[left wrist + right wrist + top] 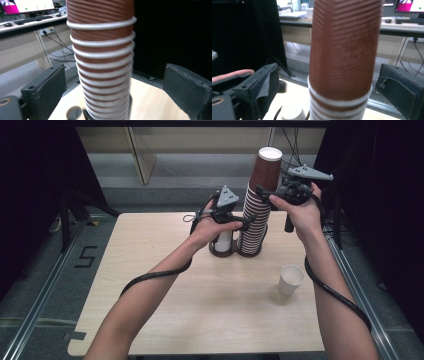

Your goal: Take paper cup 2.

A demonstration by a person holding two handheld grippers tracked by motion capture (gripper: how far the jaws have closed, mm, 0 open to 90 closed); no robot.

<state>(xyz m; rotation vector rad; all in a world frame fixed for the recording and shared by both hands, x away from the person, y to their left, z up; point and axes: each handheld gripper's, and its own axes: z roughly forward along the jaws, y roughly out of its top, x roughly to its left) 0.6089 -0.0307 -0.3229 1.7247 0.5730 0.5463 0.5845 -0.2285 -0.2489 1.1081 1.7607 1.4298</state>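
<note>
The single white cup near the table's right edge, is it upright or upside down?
Upside down: the white cup rests on its wider rim, closed base on top.

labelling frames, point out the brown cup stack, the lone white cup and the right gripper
brown cup stack (252, 222): high view, ribbed rims of its lower half
lone white cup (290, 280): high view, its side wall
right gripper (327, 85): right gripper view, midway between jaws

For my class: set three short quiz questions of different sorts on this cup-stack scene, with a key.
1. True or false: the right gripper is clamped shut on the top brown cup.
2. Which stands alone on the table? A) a white cup B) a brown cup C) a bottle
3. Fill in: the left gripper has its fingers on either side of the ____ part of the cup stack.

Key
1. False: in the right gripper view both fingers stand apart from the cup.
2. A, the white cup.
3. Lower.
</note>
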